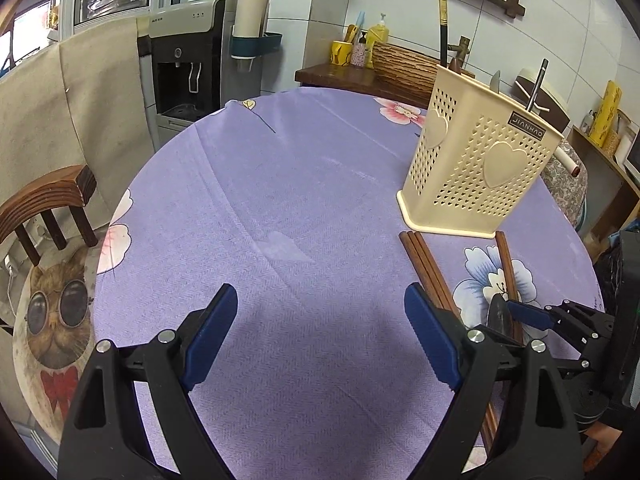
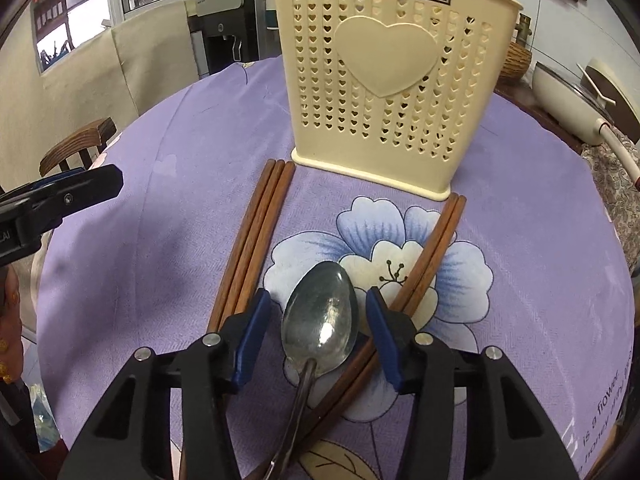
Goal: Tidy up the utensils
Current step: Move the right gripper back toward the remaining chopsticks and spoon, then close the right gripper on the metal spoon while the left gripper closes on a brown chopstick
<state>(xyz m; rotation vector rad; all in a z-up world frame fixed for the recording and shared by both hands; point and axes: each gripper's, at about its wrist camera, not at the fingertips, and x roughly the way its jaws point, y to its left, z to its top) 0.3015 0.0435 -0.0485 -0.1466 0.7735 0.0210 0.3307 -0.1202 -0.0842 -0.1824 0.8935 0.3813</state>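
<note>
Spoon (image 2: 320,316) lies between the right tool's (image 2: 318,336) part-open pads, seemingly untouched; left tool (image 1: 320,332) gapes wide, empty

The purple table cloth (image 1: 304,184) lies bare from 9 to 12 o'clock; the cream holder (image 1: 476,168) blocks 1 o'clock; brown chopsticks (image 1: 430,272) lie flat at 3 o'clock, beside the spoon (image 2: 320,316).

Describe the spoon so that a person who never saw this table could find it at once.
Start at the cream holder with heart holes on the purple tablecloth. In front of it, a blue flower is printed on the cloth, with brown chopsticks on both sides. The spoon lies there, the only shiny metal thing among wooden sticks.
</note>
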